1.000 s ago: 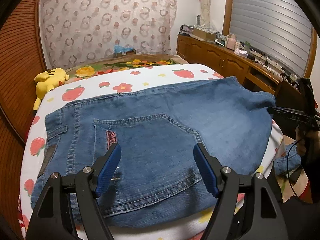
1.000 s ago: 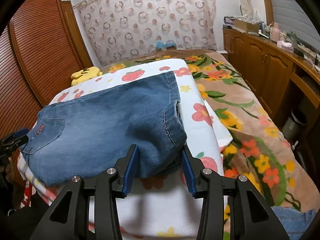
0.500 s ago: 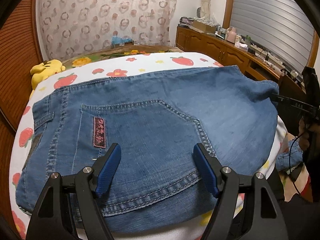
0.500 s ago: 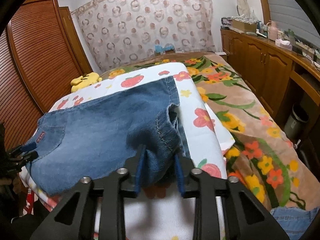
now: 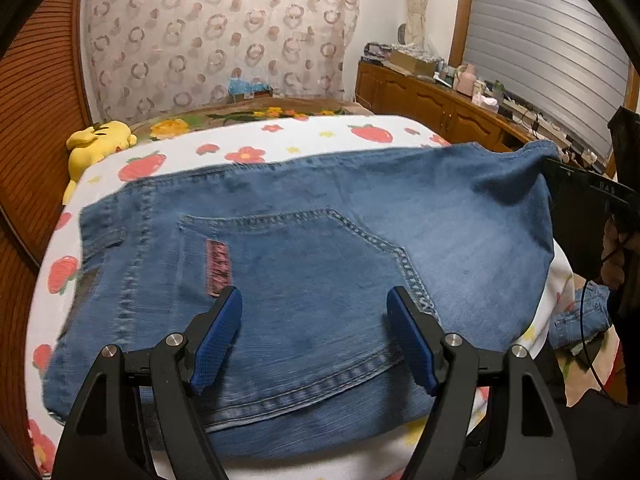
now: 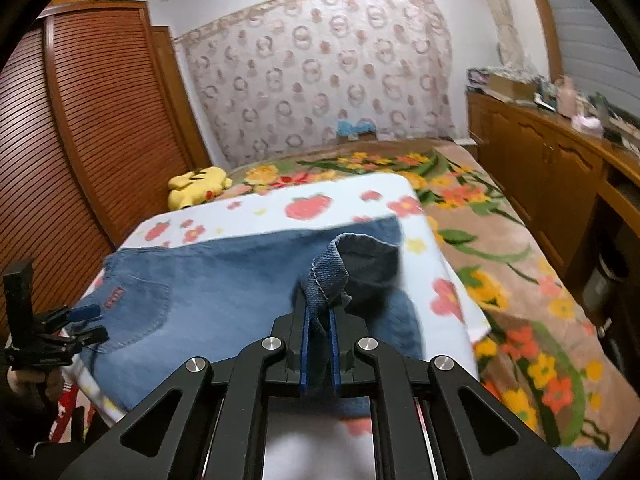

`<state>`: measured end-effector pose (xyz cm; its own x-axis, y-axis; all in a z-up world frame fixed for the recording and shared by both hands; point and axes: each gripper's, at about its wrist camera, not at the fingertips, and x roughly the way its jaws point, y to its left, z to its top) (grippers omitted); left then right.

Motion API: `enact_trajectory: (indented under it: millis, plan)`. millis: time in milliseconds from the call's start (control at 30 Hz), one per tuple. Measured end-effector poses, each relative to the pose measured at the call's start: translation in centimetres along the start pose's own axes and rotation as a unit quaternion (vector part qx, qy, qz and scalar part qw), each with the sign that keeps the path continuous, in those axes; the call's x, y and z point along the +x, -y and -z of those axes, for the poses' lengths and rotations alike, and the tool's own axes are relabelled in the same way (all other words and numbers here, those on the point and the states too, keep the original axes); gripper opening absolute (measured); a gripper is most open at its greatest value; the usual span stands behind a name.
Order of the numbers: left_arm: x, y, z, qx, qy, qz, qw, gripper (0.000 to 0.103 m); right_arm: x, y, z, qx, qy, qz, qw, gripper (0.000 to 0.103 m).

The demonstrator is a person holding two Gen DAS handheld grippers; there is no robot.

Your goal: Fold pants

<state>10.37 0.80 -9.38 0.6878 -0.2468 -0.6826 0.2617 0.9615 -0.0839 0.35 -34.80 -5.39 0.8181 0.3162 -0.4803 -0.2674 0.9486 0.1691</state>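
Blue denim pants (image 5: 320,264) lie folded across a white strawberry-print cloth (image 5: 280,136) on the bed, back pocket up. My left gripper (image 5: 314,336) is open, its blue pads hovering over the pocket at the waist end. My right gripper (image 6: 319,344) is shut on the pants' hem end (image 6: 328,276) and lifts it off the cloth; the fabric bunches up above the pads. The pants also show in the right wrist view (image 6: 224,296), with the left gripper (image 6: 86,324) at their far left. The right gripper shows in the left wrist view (image 5: 580,192) at the right edge.
A yellow plush toy (image 5: 100,146) lies at the bed's far left by the slatted wooden wardrobe (image 6: 80,140). A floral blanket (image 6: 500,240) covers the bed's right side. A wooden cabinet (image 6: 552,176) with clutter runs along the right wall. More denim (image 5: 580,320) lies lower right.
My right gripper closed on the hem end of the pants and raised it. My left gripper moved in lower over the back pocket, still open.
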Motion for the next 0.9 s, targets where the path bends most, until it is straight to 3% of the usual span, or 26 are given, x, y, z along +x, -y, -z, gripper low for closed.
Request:
enact_trajectory:
  millis: [300,633,800,900]
  plan:
    - [-2.9,-4.3,-0.1,-0.027,0.031,-0.033,0.9986,0.076,3.3,-6.6,-1.9,-0.065,-0.004,-0.068,0.996,0.008]
    - [-5.1,-8.3,0.6,-0.055,0.051,-0.061,0.9953,0.076,7.2,-13.6,-3.1,-0.144,-0.028,-0.159,0.976,0.008]
    - [-5.0,-8.7,0.7,-0.058,0.050,-0.062,0.9952,0.076,10.0,-14.0,-2.2,-0.165,-0.065,-0.169,0.970,0.008]
    - [-4.9,-8.5,0.7,-0.054,0.050,-0.059,0.9955,0.076,11.4,-13.6,-2.3,-0.175,-0.079,-0.157,0.969,0.015]
